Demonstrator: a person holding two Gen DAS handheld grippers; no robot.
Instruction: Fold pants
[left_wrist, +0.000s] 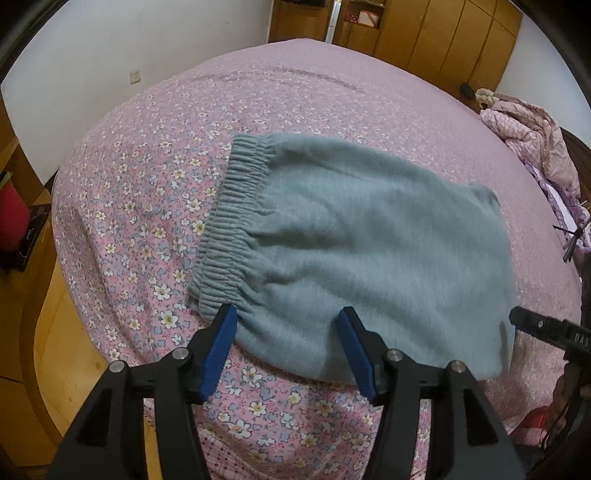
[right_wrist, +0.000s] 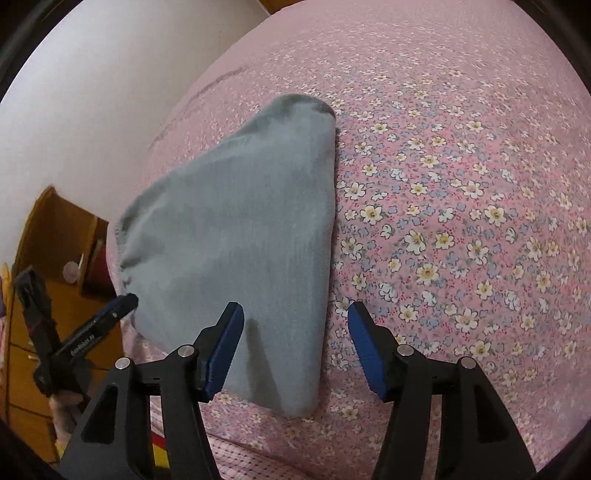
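Observation:
Grey-blue fleece pants (left_wrist: 354, 240) lie folded into a compact bundle on the pink flowered bed (left_wrist: 147, 206), the gathered elastic waistband (left_wrist: 229, 218) at the left end. My left gripper (left_wrist: 288, 317) hovers open over the bundle's near edge, close to the waistband corner, with nothing between its blue pads. In the right wrist view the same pants (right_wrist: 243, 236) stretch away from me, folded edge on the right. My right gripper (right_wrist: 295, 314) stands open over the near right corner, holding nothing. The other gripper's fingertips show in each view (left_wrist: 517, 317) (right_wrist: 127, 301).
A crumpled pink quilt (left_wrist: 528, 136) is piled at the bed's far right. Wooden wardrobes (left_wrist: 436, 40) stand behind the bed. The bed's left edge drops to a wooden floor, with a red item (left_wrist: 13, 218) and a wooden cabinet (right_wrist: 55, 236) there.

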